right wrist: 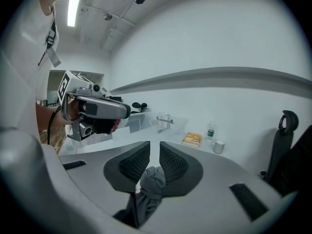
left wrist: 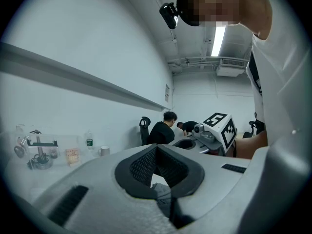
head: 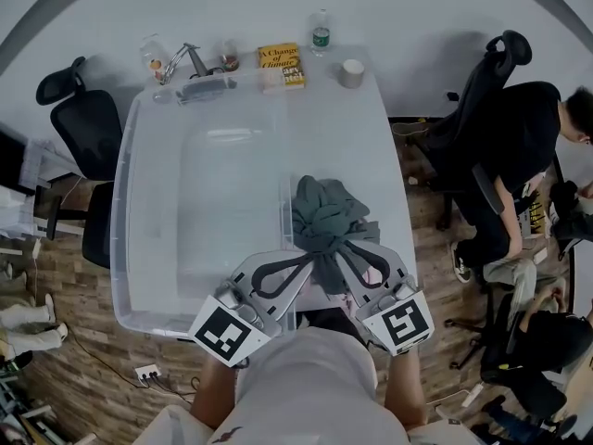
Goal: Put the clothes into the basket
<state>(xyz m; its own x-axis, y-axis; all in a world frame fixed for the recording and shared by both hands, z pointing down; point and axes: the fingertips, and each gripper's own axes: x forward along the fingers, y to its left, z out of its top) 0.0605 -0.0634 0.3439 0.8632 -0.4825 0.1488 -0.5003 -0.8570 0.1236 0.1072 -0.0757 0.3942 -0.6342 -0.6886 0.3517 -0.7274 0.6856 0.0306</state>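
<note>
Lying on the white table (head: 394,146), just outside the right wall of one clear basket (head: 130,202): one grey clothes bundle (head: 326,213). Pinched from the near side by left gripper (head: 310,260) and right gripper (head: 339,254), each with jaws closed on folds of cloth. Between bundle and basket floor, only that upright wall. Along the far edge: one yellow book (head: 281,66), one bottle (head: 321,31), one mug (head: 350,72), one metal stand (head: 190,60). Around: two black office chairs (head: 79,109), wood floor (head: 83,332), a seated person (head: 528,137) at right.

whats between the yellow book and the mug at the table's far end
A green-labelled water bottle stands between the book and the mug; the head view shows it.
</note>
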